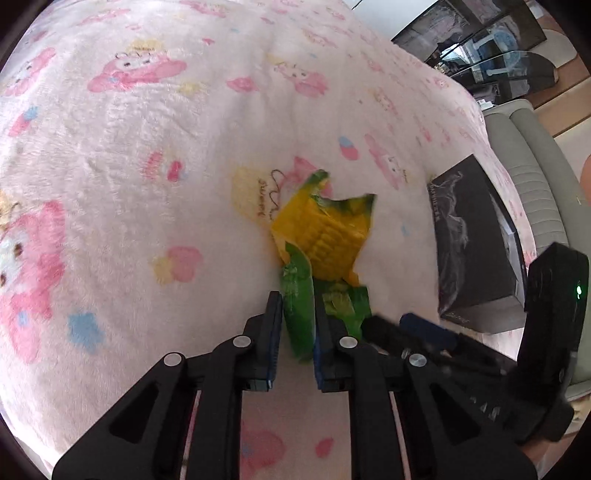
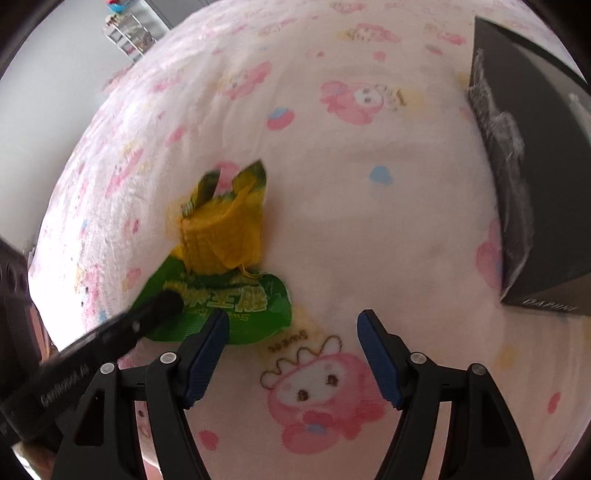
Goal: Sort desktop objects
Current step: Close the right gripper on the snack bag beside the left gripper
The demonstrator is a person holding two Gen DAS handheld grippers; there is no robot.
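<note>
A green and yellow corn snack packet [image 1: 325, 236] lies on the pink cartoon blanket [image 1: 129, 166]. My left gripper [image 1: 298, 302] is shut on the packet's green end. In the right wrist view the same packet [image 2: 225, 258] sits at the left, with the left gripper's finger [image 2: 162, 304] on its green part. My right gripper [image 2: 291, 325] is open and empty, just right of the packet and above the blanket [image 2: 351, 221]. A black box [image 1: 476, 243] with pale print lies to the right of the packet; it also shows at the right edge of the right wrist view [image 2: 535, 177].
A grey sofa [image 1: 532, 177] stands beyond the blanket's right edge, with a glass table and dark items [image 1: 491, 48] behind it. A wire rack [image 2: 129, 33] stands against a grey wall past the blanket's far left edge.
</note>
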